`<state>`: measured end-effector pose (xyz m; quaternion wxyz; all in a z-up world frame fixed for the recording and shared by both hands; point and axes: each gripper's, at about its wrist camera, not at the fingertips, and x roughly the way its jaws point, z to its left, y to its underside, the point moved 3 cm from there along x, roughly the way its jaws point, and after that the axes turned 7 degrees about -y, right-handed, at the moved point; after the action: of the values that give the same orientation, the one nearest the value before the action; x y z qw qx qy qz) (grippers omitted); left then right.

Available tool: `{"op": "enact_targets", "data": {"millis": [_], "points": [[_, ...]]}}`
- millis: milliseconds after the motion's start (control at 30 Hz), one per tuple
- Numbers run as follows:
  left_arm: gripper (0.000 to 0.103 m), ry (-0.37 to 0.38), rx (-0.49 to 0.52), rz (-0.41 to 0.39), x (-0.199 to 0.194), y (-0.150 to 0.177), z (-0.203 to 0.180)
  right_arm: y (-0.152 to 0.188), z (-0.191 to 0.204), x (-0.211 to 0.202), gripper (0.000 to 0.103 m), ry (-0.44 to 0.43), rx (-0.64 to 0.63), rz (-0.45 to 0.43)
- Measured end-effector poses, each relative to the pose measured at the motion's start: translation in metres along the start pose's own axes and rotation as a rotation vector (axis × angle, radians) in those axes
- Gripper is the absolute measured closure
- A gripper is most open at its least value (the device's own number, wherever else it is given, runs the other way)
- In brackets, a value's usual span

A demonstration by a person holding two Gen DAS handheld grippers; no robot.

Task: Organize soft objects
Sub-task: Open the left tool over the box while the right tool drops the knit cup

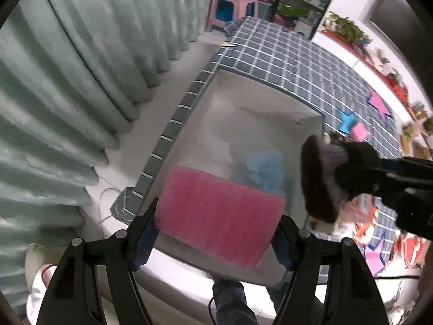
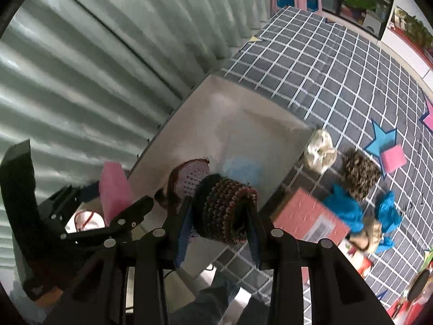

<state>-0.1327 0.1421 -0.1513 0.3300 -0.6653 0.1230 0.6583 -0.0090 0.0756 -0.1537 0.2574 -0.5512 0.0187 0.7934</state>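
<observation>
Beside the bin, a scrunchie and box crowd the checked cloth.

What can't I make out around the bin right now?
- Bin contents: blurred in both views; a blue thing shows, its kind unclear, half behind the pink sponge.
- Knit item: its far side is hidden by the right gripper.
- Table's right end: cut off by the lens edge.

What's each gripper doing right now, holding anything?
Left gripper: closed on the pink sponge, over the clear bin.
Right gripper: closed on the dark knitted item, also above the bin.
</observation>
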Motion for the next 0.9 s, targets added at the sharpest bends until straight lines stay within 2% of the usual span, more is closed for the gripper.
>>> {"op": "enact_targets", "data": {"millis": [500, 900], "points": [[0.028, -0.06, -0.05, 0.024, 0.029, -0.048, -0.015, -0.049, -0.015, 0.009, 0.065, 0.053, -0.022, -0.011], [0.028, -0.095, -0.037, 0.053, 0.046, -0.052, -0.021, -0.057, -0.031, 0.018, 0.065, 0.08, 0.004, 0.005]]}}
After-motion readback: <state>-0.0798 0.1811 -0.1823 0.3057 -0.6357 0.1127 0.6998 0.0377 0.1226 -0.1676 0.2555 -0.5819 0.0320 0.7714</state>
